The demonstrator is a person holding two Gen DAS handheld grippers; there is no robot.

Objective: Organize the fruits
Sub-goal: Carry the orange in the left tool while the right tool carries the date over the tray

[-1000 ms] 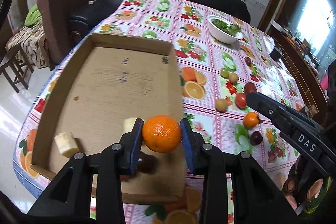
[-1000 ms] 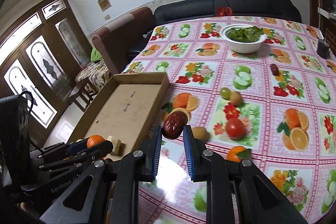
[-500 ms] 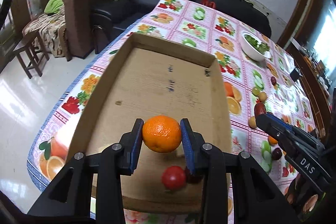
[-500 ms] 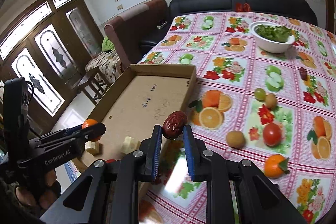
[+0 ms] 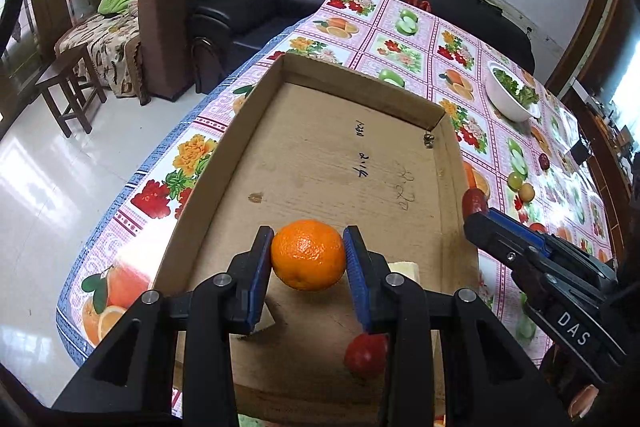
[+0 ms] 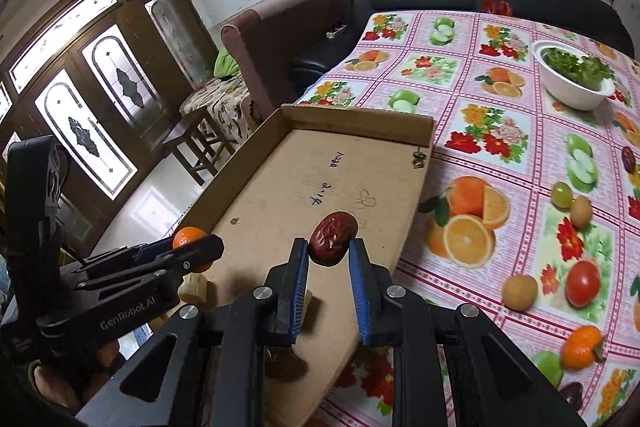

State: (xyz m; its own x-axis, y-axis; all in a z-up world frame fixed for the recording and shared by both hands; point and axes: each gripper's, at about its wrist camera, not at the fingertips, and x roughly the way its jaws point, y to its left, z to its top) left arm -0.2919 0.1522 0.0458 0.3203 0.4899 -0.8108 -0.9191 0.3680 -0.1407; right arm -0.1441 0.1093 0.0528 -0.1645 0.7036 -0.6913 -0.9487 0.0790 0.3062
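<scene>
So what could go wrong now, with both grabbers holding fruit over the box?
The orange is round and pinched only at its sides by the left gripper, so it might roll off once let go. The right gripper holds the red date just by its lower end, so it may slip out early. Both could land on the pieces already in the cardboard box, like the tomato.

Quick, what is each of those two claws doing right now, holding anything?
Left gripper: closed on the orange.
Right gripper: closed on the dark red date.
</scene>
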